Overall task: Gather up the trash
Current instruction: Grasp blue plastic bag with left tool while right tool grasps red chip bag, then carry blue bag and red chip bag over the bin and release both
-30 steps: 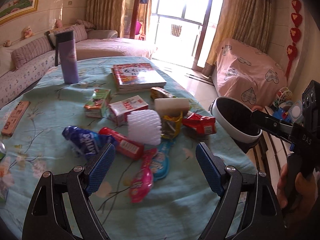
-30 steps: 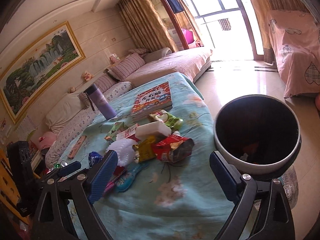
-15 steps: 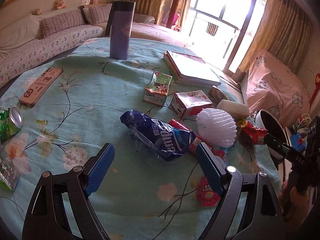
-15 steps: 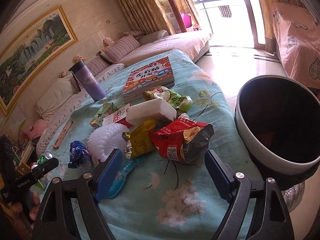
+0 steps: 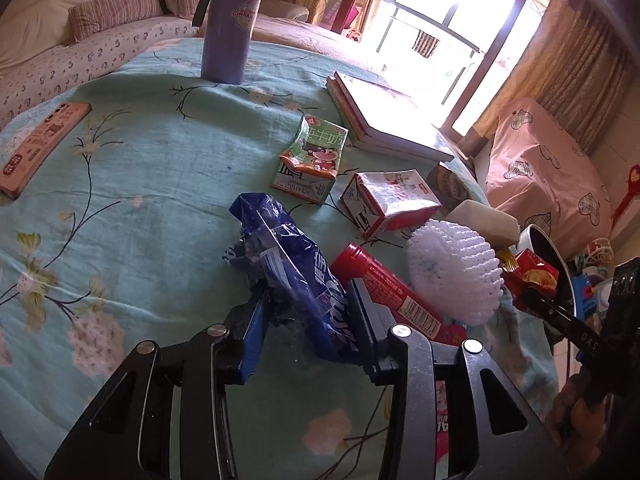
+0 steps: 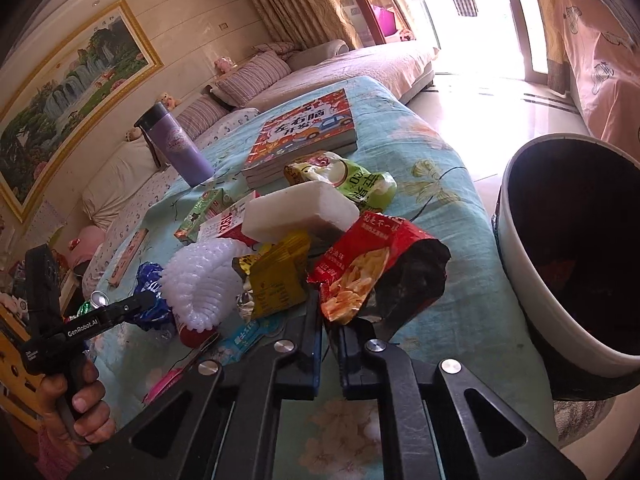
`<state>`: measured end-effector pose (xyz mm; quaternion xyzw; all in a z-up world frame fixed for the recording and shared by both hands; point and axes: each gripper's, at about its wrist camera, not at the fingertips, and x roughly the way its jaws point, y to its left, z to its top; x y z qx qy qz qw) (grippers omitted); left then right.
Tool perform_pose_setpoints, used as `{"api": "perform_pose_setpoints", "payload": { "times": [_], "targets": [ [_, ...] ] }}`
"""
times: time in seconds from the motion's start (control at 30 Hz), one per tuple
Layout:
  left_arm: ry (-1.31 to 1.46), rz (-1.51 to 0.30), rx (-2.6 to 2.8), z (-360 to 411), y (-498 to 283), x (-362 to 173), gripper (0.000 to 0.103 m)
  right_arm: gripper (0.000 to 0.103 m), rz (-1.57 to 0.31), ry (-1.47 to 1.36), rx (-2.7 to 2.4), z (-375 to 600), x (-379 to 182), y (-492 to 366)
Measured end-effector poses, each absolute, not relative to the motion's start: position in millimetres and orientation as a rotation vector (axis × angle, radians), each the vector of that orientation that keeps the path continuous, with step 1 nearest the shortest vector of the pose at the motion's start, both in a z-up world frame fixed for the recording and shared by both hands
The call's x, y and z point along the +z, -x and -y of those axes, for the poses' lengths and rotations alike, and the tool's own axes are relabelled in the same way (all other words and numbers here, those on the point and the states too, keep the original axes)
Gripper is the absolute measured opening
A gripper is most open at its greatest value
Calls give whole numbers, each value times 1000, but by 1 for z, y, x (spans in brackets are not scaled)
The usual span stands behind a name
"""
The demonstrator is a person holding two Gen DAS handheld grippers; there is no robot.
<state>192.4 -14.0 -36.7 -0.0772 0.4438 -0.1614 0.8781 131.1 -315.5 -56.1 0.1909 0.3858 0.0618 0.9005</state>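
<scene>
Trash lies in a pile on the teal flowered tablecloth. My left gripper is shut on a crumpled blue snack bag. My right gripper is shut on the lower edge of a red chip bag. A white bin with a dark inside stands just off the table's right edge. Near the bags lie a white foam net, a red tube, a yellow wrapper, a white block and two drink cartons.
A purple flask stands at the table's far side. A stack of books lies beyond the pile. A flat pink box lies at the left. A green wrapper lies by the books. Sofas line the wall.
Both grippers moved in and closed: the left onto the blue snack bag, the right onto the red chip bag. Both were open and empty before.
</scene>
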Motion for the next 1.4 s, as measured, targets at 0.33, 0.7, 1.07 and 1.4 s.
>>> {"api": "perform_pose_setpoints", "payload": {
  "times": [0.33,0.7,1.07,1.4],
  "targets": [
    [75,-809,-439,30,-134,13,37,5,-741,-372,167,313,-27,-90],
    [-21,-777,-624,111,-105,30,37,5,-701,-378,87,349,-16,-59],
    [-132,-767,-800,220,-100,38,37,5,-679,-420,-46,432,-11,-48],
    [-178,-779,-896,312,-117,43,37,6,-714,-444,-54,488,-12,-65]
  ]
}}
